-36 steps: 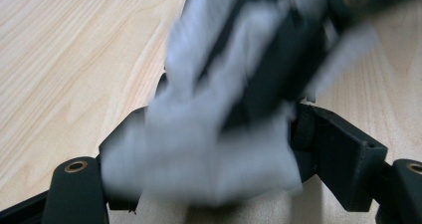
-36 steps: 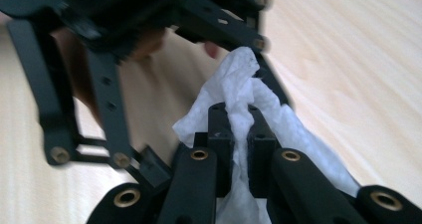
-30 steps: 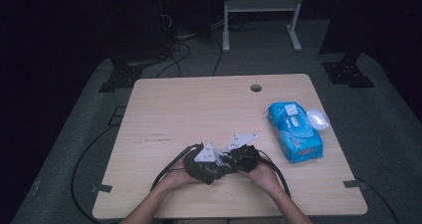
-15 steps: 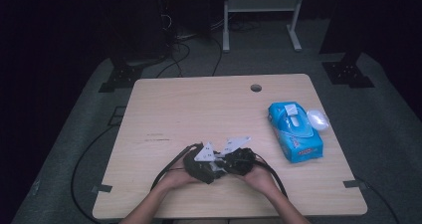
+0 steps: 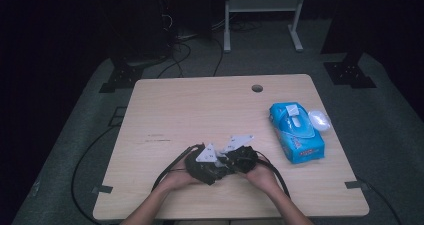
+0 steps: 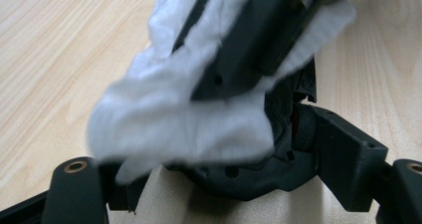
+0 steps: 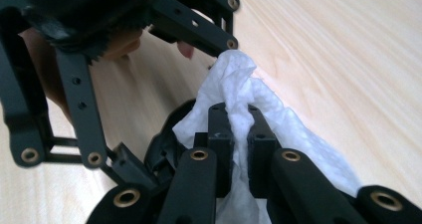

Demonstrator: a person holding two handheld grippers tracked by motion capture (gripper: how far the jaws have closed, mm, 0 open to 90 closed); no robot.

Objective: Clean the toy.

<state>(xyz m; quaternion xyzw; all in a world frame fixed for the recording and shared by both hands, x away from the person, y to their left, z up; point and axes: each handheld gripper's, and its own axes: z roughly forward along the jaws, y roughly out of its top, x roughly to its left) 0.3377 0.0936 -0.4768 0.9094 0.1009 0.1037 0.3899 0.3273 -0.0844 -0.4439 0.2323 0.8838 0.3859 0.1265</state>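
White wipe (image 7: 239, 109) — crumpled, pinched between the two jaws of the right gripper (image 7: 240, 134), which are closed tight on it; tissue bulges above the fingertips and spills down the far side of them toward the table (image 5: 200, 110).

Landmark: blue wipe pack (image 5: 296, 132), lying near the table's right edge as the high view has it.

- Table: light wood, cable hole near its far edge, beyond the pack.
- Wipe pack: flat on the table, white flap on top. A small white oval thing (image 5: 319, 120) sits just beside it, on the side away from the grippers; cannot tell what it is.
- Both grippers: well to the left of the pack and nearer the person, bunched together, a hand on each.
- Left gripper (image 6: 219, 184): jaws standing apart, not pressing on the wipe. In the left gripper view the wipe (image 6: 184, 119) hangs blurred just beyond them, draped round the other gripper's black jaws.
- Wipe: off the pack entirely, at the meeting point of the two grippers; one fingertip (image 7: 229, 44) of the left gripper touches its upper end.
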